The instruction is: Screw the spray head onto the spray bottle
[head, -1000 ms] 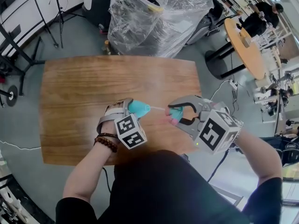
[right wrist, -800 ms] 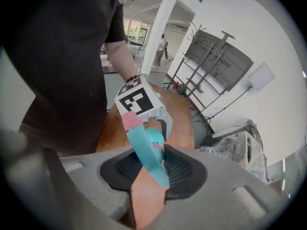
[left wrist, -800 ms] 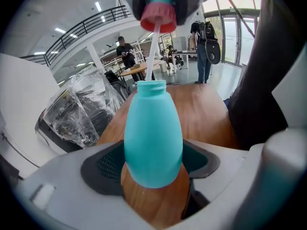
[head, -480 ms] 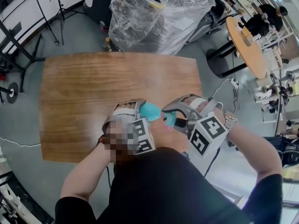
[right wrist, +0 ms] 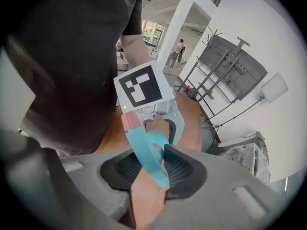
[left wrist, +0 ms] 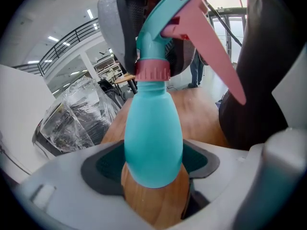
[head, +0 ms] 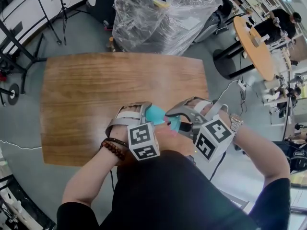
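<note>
- Nearest the person, above the 5 o'clock edge of the desk (head: 91,95), the bottle (head: 154,114) and the spray head (head: 174,122) are held together, clear of the wood.
- The head is seen seated on the bottle's neck, with its pink collar (left wrist: 152,70) at the mouth and the pink trigger (left wrist: 211,47) pointing to 4 o'clock in the left gripper view.
- The step in hand is judged to be the screwing itself. Whether any thread has caught cannot be told.
- For the next move, the head should be turned about the neck's line while the bottle is kept from turning. A tilted collar could cross the thread.
- The left tongs (head: 144,113) are spread wide, and the bottle's rounded belly is clamped between the pads.
- The right tongs (head: 178,120), at 3 o'clock of the bottle, are about half closed and pinch the spray head across its body.
- Beyond the desk at 12 o'clock, a film-wrapped load (head: 163,13) stands on the floor.
- Farther off at 2 o'clock, a round table (head: 256,47) is seen.
</note>
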A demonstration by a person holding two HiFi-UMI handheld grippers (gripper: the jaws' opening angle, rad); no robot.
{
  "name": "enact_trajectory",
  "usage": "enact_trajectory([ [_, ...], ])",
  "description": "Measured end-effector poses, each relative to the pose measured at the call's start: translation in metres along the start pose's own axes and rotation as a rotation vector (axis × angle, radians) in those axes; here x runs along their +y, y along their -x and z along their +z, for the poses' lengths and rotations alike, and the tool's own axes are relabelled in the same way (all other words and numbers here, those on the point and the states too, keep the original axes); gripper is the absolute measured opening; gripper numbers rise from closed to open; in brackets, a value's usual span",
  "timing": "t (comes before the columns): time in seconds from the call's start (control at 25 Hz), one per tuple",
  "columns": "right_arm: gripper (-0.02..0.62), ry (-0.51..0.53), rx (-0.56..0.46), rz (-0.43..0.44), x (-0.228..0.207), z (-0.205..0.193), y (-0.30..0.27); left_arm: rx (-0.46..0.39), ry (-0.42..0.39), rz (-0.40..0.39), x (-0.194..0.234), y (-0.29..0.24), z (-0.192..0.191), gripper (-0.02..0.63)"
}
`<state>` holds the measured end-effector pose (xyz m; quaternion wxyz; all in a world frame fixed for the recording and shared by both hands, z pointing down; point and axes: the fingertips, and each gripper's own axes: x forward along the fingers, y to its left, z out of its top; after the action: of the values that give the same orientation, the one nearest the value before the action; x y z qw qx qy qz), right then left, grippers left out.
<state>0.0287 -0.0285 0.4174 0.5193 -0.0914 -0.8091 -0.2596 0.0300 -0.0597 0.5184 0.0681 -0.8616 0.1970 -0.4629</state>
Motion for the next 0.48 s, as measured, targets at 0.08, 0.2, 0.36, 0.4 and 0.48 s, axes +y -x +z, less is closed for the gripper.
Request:
enact_trajectory([
  [0.08,0.118,-0.007,-0.011,0.001,0.000,0.002,0.000,-0.014,-0.003,0.003,0.000,0.001,0.003,0.385],
  [0.2,0.118,-0.022,-0.031,0.003,-0.001,0.005,0.002,-0.053,-0.012,0.018,0.001,0.006,0.011,0.385],
  [0.36,0.119,-0.041,-0.057,-0.003,-0.001,0.008,0.006,-0.083,-0.006,0.044,0.003,0.011,0.014,0.383],
  [0.4,0.120,-0.044,-0.059,-0.003,-0.001,0.008,0.006,-0.083,-0.006,0.048,0.003,0.011,0.014,0.382],
  [0.48,0.120,-0.048,-0.048,-0.002,-0.001,0.006,0.005,-0.066,-0.013,0.059,0.004,0.010,0.012,0.381],
])
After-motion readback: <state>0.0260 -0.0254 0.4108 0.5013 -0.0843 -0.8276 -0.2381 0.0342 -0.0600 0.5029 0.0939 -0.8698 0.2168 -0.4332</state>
